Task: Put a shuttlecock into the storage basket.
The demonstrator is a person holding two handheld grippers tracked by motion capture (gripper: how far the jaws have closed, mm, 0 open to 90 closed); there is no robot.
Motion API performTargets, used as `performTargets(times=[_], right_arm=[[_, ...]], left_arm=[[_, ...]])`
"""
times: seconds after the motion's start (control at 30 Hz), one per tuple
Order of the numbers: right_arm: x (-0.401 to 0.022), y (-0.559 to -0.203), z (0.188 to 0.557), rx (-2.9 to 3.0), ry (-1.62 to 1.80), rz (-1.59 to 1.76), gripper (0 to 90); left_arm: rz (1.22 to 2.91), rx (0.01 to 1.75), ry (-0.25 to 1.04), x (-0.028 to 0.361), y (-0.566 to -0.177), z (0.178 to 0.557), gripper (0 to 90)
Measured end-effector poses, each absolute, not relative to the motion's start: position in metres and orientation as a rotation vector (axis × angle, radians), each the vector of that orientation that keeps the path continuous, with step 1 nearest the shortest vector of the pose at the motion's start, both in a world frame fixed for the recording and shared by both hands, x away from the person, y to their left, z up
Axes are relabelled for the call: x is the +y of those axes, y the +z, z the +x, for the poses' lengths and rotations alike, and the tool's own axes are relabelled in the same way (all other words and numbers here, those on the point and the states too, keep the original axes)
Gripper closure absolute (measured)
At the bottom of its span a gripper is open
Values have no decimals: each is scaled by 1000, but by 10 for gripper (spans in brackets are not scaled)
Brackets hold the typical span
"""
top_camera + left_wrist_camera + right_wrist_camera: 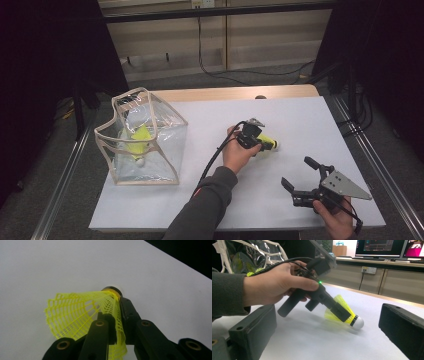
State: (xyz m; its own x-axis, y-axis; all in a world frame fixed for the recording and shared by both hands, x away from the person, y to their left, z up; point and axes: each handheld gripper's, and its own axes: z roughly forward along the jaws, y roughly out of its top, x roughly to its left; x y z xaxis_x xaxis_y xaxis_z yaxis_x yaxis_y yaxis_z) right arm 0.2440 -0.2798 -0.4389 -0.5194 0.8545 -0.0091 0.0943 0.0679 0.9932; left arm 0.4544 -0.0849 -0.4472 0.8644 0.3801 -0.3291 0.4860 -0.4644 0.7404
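From the high view, the left gripper [261, 141] has the yellow shuttlecock [268, 144] clamped by its skirt, well right of the clear bag [150, 165]; the right gripper [300, 176] sits farther away, jaws wide. In the left gripper view the cork points away. In the right gripper view the shuttlecock's [343, 312] long axis tilts, cork down-right on the table [312, 340].

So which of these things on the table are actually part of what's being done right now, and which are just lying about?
Part of the job:
- yellow shuttlecock, pinched at its skirt by the left gripper
- clear bag, with another yellow shuttlecock inside

Just there:
- right gripper, jaws open, holding nothing
- monitors on the far bench
- wall socket
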Motion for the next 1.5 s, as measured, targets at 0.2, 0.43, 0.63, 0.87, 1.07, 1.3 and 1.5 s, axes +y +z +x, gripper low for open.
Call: performTargets(times=[0.2,0.43,0.63,0.87,1.07,1.3,1.5], right_arm=[[-279,-439,244,1705,1515,952,12],[-278,-439,244,1710,1516,949,12],[-279,-439,244,1709,1513,953,12],[-278,-439,245,1710,1514,949,12],[-278,-439,245,1712,1513,949,12],[-276,-439,245,1716,1515,943,12],[-278,-439,245,1710,1512,947,12]], left_arm=[[2107,642,-157,-77,-437,451,849],[2094,661,-163,-70,-426,447,849],[2074,706,-198,-60,-420,445,848],[2081,704,-190,-49,-411,444,848],[2082,705,-181,-41,-404,443,848],[2086,720,-185,-33,-396,442,848],[2088,724,-187,-28,-390,442,849]])
